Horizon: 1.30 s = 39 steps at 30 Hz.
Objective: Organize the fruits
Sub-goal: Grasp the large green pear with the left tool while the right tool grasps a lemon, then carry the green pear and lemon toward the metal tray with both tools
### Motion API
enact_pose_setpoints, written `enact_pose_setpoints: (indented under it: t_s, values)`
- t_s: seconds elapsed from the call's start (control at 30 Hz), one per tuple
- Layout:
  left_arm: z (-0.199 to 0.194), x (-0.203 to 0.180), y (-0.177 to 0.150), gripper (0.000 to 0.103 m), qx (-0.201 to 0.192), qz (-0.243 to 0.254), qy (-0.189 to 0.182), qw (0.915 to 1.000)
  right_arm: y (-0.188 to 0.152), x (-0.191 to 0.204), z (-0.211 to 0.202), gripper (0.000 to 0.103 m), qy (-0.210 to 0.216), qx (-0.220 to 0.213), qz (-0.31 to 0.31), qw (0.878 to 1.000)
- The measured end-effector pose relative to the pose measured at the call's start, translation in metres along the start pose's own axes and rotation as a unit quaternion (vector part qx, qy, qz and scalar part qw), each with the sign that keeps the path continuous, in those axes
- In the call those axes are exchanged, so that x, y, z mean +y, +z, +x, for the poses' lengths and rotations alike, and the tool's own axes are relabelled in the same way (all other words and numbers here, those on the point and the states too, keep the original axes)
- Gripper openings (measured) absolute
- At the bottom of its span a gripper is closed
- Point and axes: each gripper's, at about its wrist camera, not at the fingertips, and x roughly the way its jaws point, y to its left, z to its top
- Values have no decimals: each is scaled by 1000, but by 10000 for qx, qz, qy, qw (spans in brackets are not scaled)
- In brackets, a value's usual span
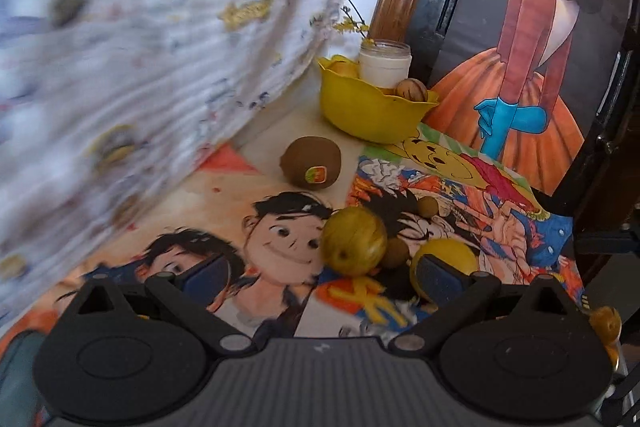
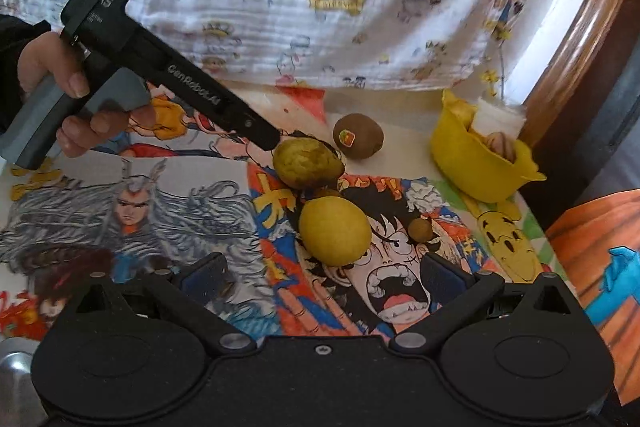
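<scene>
Fruits lie loose on the bench (image 2: pixel 360 107), which is covered with cartoon posters. The left claw (image 1: pixel 320 273) stands wide open and empty, low over the posters; the pear (image 1: pixel 354 241) sits just ahead between its fingers, nearer the right one, and the lemon (image 1: pixel 452 255) is partly hidden behind its right finger (image 1: pixel 438 277). The right claw (image 2: pixel 322 277) is also spread open with nothing in it, and the lemon (image 2: pixel 334 231) lies just ahead of it, between its fingers. In the right wrist view the left tool reaches in from the left, held by a hand (image 2: pixel 68 107), its tip right at the pear (image 2: pixel 306 163). The pear and lemon lie close together, with a small brown fruit (image 1: pixel 394 253) between them and another small brown fruit (image 2: pixel 420 230) just right of the lemon. The kiwi (image 1: pixel 311 163), with a sticker, rests farther back, apart from the rest. Beyond it, at the far corner, stands the yellow bowl (image 1: pixel 368 111), with some fruit inside and a white jar (image 1: pixel 385 65) in or just behind it; which is unclear. A patterned cloth (image 2: pixel 320 7) hangs behind the bench.
</scene>
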Motion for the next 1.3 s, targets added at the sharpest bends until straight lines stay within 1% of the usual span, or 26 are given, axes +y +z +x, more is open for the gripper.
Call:
enact_pose_setpoints:
  t_s: [0.2, 0.4, 0.5, 0.7, 0.77, 0.8, 0.87, 0.97, 1.13, 1.3]
  values:
    - [36, -2, 12, 102, 129, -41, -197, 9997, 10, -11, 41, 96, 180, 255, -209, 9993]
    - [61, 3, 17, 102, 252, -263, -367, 9987, 16, -18, 69, 90, 413, 306, -334, 9981]
    - [69, 3, 16, 101, 294, -280, -400, 9984, 16, -21, 79, 88, 486, 340, -312, 9978]
    - [80, 2, 16, 90, 435, -253, -508, 9974, 15, -25, 89, 81, 609, 339, -231, 9973]
    - [82, 2, 16, 82, 448, -251, -581, 9970, 16, -26, 89, 81, 631, 293, -229, 9973]
    - [83, 2, 16, 80, 467, -247, -604, 9968, 17, -27, 90, 79, 651, 290, -239, 9972]
    - [84, 2, 15, 72, 489, -235, -641, 9965, 17, -27, 91, 75, 658, 313, -280, 9970]
    - [84, 2, 14, 62, 484, -212, -656, 9964, 18, -27, 94, 70, 652, 342, -346, 9967]
    - [84, 3, 14, 57, 508, -292, -739, 9955, 17, -27, 96, 62, 723, 367, -339, 9961]
    - [82, 2, 13, 56, 532, -308, -685, 9958, 17, -23, 93, 61, 615, 355, -330, 9969]
